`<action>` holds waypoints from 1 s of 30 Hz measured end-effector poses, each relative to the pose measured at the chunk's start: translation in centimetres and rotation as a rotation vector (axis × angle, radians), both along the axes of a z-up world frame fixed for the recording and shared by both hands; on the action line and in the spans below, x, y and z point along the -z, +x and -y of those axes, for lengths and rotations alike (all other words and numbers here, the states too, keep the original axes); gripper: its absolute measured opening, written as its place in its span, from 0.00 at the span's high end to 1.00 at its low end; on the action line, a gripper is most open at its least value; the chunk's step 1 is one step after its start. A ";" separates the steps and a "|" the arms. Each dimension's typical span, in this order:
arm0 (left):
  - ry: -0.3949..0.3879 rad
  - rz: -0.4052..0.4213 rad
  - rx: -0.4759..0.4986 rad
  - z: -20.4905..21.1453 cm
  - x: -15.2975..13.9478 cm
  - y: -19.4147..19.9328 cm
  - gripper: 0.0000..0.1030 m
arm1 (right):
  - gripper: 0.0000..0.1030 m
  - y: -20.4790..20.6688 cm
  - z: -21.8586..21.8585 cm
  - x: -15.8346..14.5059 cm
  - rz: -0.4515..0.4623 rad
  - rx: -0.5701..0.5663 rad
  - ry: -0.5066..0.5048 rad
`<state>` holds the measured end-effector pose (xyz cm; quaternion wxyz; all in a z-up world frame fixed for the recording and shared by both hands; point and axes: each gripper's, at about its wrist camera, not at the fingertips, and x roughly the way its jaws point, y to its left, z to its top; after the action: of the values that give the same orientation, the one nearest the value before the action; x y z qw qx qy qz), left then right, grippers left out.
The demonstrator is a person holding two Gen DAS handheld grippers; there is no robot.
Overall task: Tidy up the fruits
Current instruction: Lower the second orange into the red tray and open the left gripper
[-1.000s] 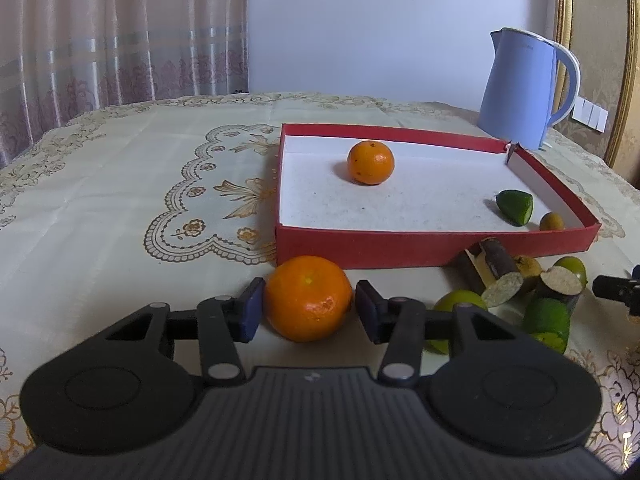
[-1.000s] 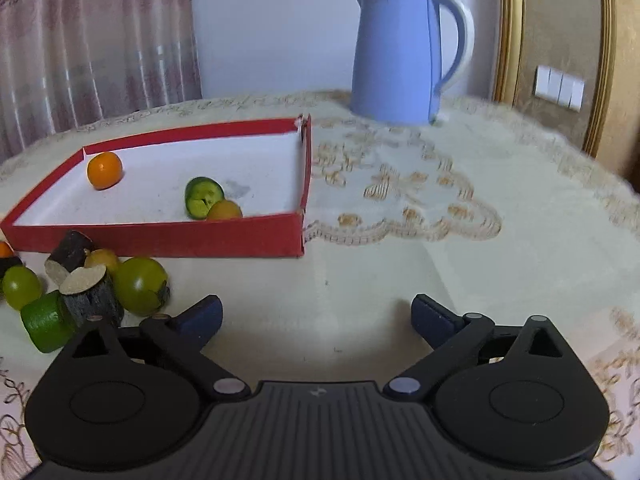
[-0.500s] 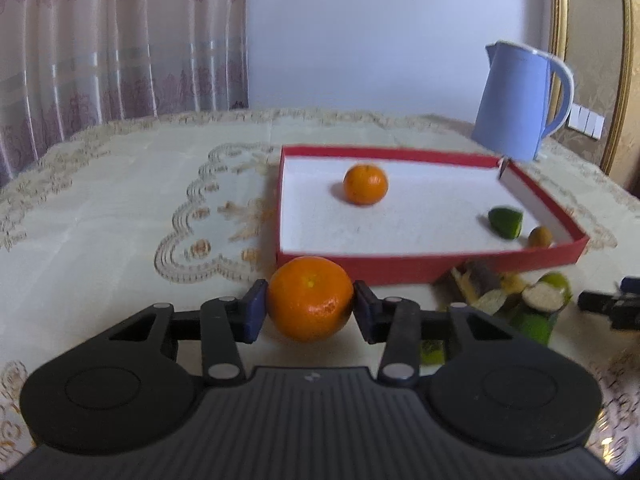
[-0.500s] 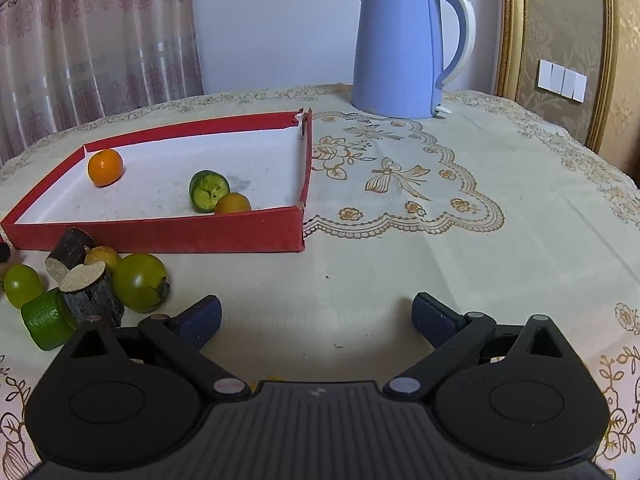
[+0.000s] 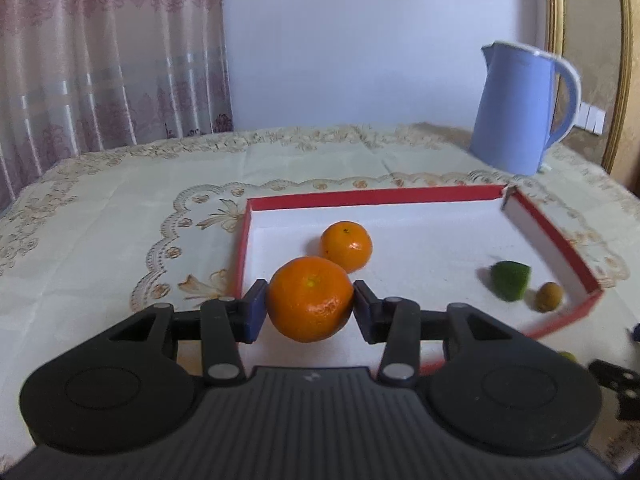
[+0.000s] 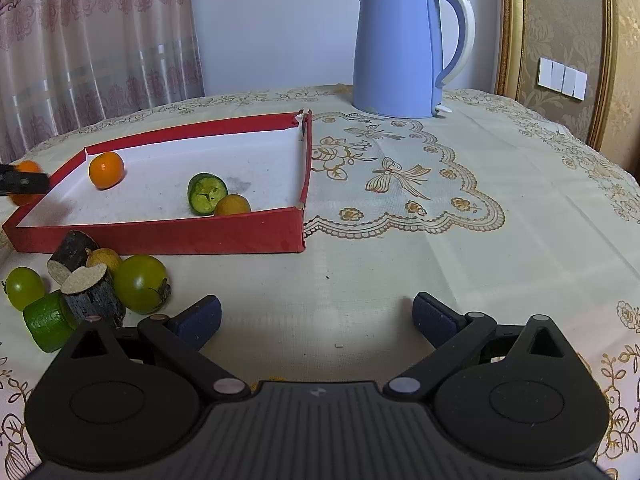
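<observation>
1. Left wrist view: the left gripper [image 5: 309,306] clamps a mandarin [image 5: 310,299] above the red tray [image 5: 376,196], its near-left corner.
2. A second mandarin [image 5: 346,245] sits in the tray at 1 o'clock from the held one.
3. Right wrist view: the right gripper [image 6: 316,316] gapes empty over the tablecloth [image 6: 400,240]; green tomatoes [image 6: 140,283] lie at its 10 o'clock.

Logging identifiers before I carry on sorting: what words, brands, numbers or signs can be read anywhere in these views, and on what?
"Midea" - faint brand lettering near the top of the blue kettle, readable only in the right wrist view; in the left wrist view the kettle is too blurred.
A small light emblem on the right gripper body, and one on the left gripper body: a mark, not letters.
Nothing readable on the red tray, the fruit or the wall switches.
</observation>
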<state>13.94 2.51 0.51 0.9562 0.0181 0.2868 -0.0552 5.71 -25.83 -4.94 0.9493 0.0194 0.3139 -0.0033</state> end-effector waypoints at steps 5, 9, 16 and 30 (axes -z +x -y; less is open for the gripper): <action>0.001 -0.069 -0.005 0.3 1.4 3.4 0.60 | 0.00 0.0 0.0 0.0 -0.001 0.000 -0.002; 0.002 -0.100 -0.020 0.1 2.4 4.9 0.60 | 0.00 0.0 0.0 0.0 0.000 0.000 -0.002; 0.019 0.002 0.001 0.7 2.1 3.7 0.13 | 0.00 0.0 -0.1 0.1 -0.002 -0.001 -0.009; -0.041 0.064 -0.002 -1.3 0.8 -6.3 0.01 | 0.00 0.0 -0.1 0.1 -0.002 -0.001 -0.008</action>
<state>7.63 3.82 -0.31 0.9651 -0.0001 0.2549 -0.0595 5.74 -25.76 -5.05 0.9491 0.0152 0.3146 -0.0040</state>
